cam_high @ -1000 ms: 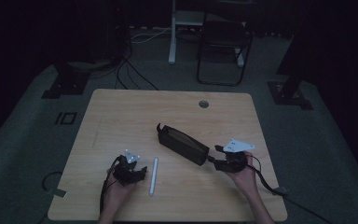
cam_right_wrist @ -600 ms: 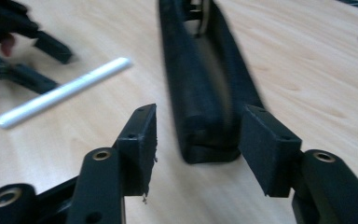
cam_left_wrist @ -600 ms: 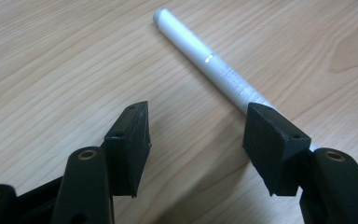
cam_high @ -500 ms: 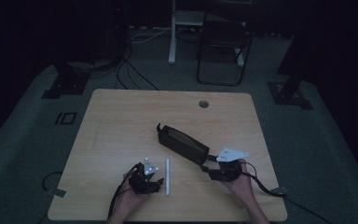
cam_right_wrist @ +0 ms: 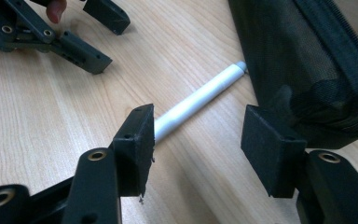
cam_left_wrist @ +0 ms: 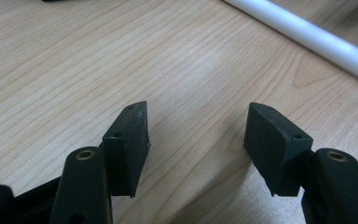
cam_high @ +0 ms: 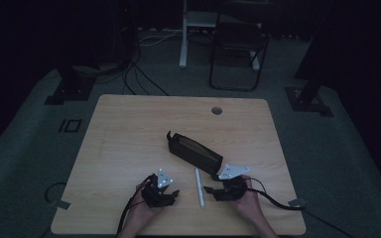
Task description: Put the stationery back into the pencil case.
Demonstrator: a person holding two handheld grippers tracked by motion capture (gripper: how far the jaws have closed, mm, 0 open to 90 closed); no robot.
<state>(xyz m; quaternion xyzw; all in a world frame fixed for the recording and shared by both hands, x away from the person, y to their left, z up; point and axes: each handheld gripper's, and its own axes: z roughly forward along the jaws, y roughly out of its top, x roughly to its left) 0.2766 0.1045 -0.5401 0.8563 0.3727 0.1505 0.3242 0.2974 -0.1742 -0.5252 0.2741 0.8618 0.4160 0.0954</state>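
Both claws gape empty; white pen [cam_high: 199, 186] lies btwn them.

The white pen [cam_left_wrist: 307, 35] runs off the left gripper view's right edge, its tip unseen.

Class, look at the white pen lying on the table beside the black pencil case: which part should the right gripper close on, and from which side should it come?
Judging by its pose, take the white pen near the middle of its barrel, coming down from above with the jaws set across it. It lies flat on the table, slim and round, and its far tip sits close to the black pencil case. The right gripper is open, the near end by its pad.
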